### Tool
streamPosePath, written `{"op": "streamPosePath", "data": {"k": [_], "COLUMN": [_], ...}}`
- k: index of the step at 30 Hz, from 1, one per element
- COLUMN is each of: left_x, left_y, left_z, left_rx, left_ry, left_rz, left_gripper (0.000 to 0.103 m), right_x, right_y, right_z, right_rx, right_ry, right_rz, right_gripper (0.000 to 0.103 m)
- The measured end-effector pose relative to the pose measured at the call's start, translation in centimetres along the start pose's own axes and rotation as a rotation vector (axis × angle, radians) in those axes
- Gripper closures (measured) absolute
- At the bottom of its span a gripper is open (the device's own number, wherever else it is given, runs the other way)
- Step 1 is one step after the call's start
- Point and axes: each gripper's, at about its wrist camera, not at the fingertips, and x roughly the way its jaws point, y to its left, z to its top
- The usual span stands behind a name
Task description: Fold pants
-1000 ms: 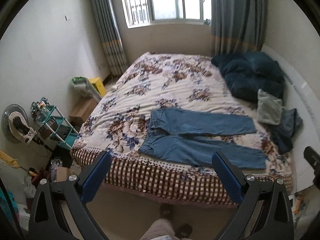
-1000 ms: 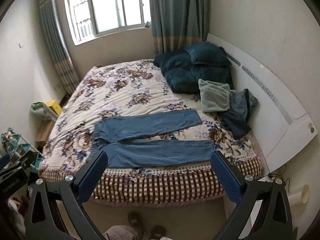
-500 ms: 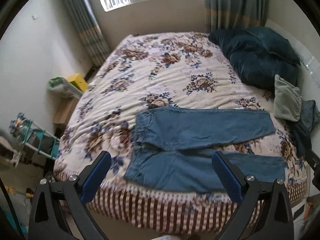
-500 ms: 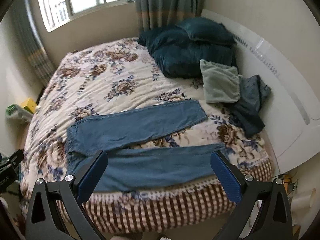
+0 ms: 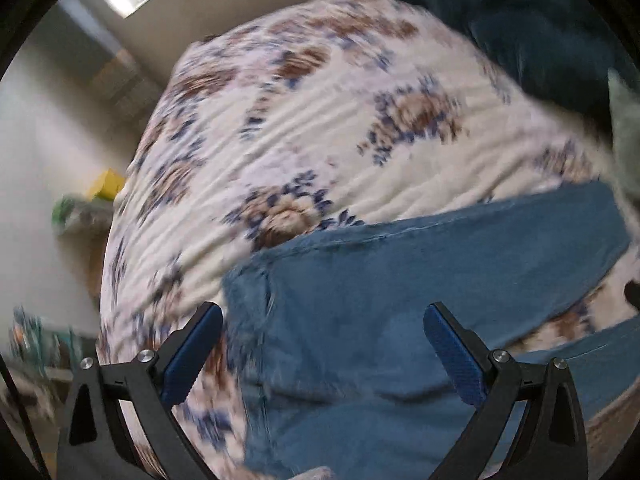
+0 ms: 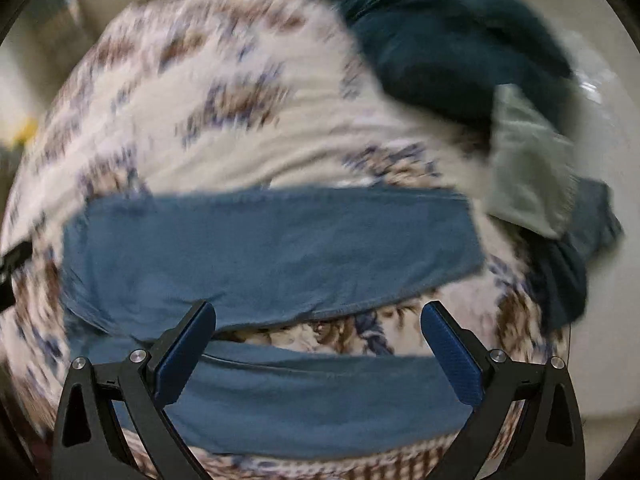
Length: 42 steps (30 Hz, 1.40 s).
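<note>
Fingers (image 5: 192, 356) apart, pants (image 6: 272, 248) on floral bed (image 5: 320, 120)

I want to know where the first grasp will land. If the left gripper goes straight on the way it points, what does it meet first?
Probably the blue pants near their waist end; the open left gripper frames them. Blur hides depth.

I see blue pants (image 6: 272, 240) on a cream quilt (image 5: 320, 128) with brown-and-blue flowers; its edge (image 6: 400, 464) is brown-and-white check. Pillows (image 6: 448, 40) are dark teal, the cloth (image 6: 524, 160) beside them grey-green. My gripper pads (image 5: 192, 356) are blue on black frames. A yellow box (image 5: 106, 184) sits far left.
</note>
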Motion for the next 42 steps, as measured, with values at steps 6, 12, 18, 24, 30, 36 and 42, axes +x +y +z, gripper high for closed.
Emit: {"op": "streamPosePath", "data": {"k": [6,12,18,24,30,36,42], "left_x": [11.8,20.9,23.0,22.2,19.4,13.7,6.0], "left_y": [-5.5,-6.8,-6.2,-7.0,-7.1,-3.9,-1.2], "left_z": [5.1,7.4,8.1,8.4,7.3,6.3,3.4], "left_rx": [0.29,0.404,0.467,0.501,0.455,0.305,0.173], "left_ry": [0.074,0.3,0.41,0.434,0.38,0.276,0.21], "left_rz": [-0.07,-0.297,-0.419,-0.446,-0.419,-0.407,-0.385], "left_gripper": [0.0,0.008,0.008,0.036,0.084,0.089,0.089], "right_x": [15.7,28.1,33.7,35.7,35.7,34.5,30.9], "right_y": [2.1,5.0,8.0,8.7,8.3,6.8,5.4], "right_z": [7.5,12.0,12.4,13.5,14.5,10.9,6.3], "right_rx": [-0.266,-0.623,-0.891,-0.906,-0.796,-0.647,-0.48], "right_ry": [0.204,0.347,0.446,0.502,0.484,0.413,0.294], "right_rz": [0.029,-0.002,0.037,0.13,0.164,0.162,0.172], "right_gripper": [0.0,0.0,0.001,0.033,0.088,0.098,0.098]}}
